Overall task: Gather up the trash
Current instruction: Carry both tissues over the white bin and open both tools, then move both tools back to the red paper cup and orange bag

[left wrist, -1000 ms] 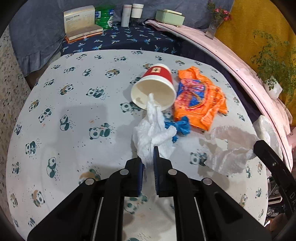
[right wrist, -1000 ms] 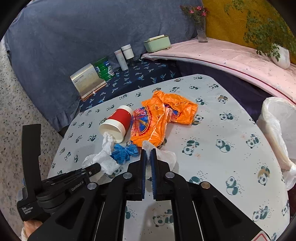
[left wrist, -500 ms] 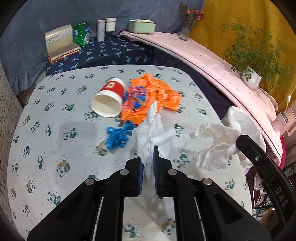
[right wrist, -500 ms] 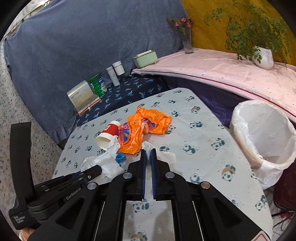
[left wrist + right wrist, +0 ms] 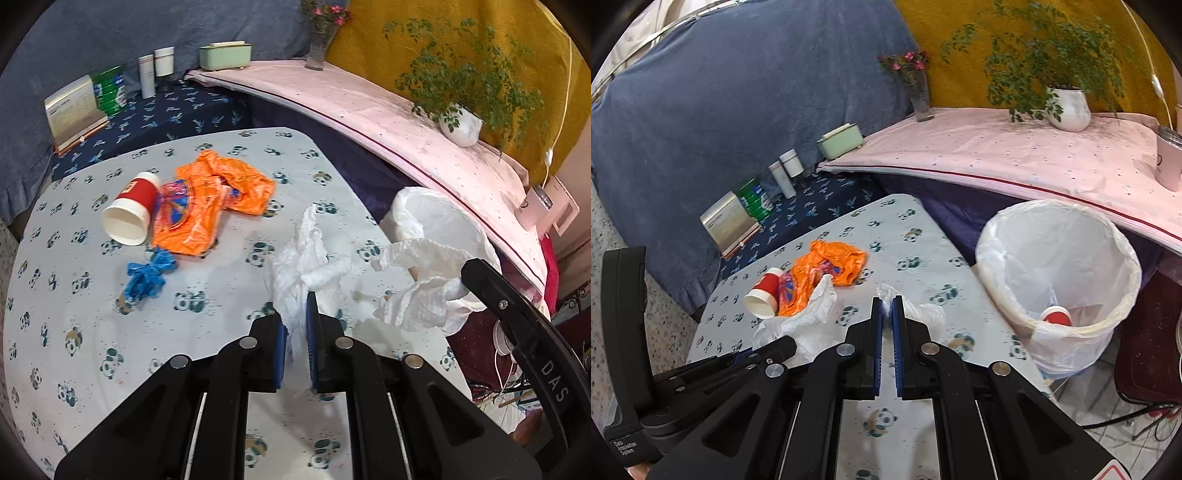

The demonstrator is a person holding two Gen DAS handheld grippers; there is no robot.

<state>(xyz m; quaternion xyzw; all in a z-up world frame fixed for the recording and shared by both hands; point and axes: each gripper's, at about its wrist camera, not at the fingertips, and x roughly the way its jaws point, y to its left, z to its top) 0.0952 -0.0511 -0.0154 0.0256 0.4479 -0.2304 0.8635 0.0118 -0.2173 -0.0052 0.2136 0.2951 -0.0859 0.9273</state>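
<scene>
Each gripper (image 5: 293, 325) (image 5: 885, 314) pinches a crumpled tissue (image 5: 306, 266) (image 5: 923, 314).

Both views are evenly and brightly lit by soft, diffuse light, with only faint shadows beneath the crumpled tissue (image 5: 306, 266) and the orange wrapper (image 5: 210, 206) on the counter (image 5: 92, 314). Fisheye distortion bends straight edges and leaves dark vignetted corners. The centre is sharp, while the potted plant (image 5: 1049, 62) and the flowers (image 5: 905, 66) look slightly smeared.
</scene>
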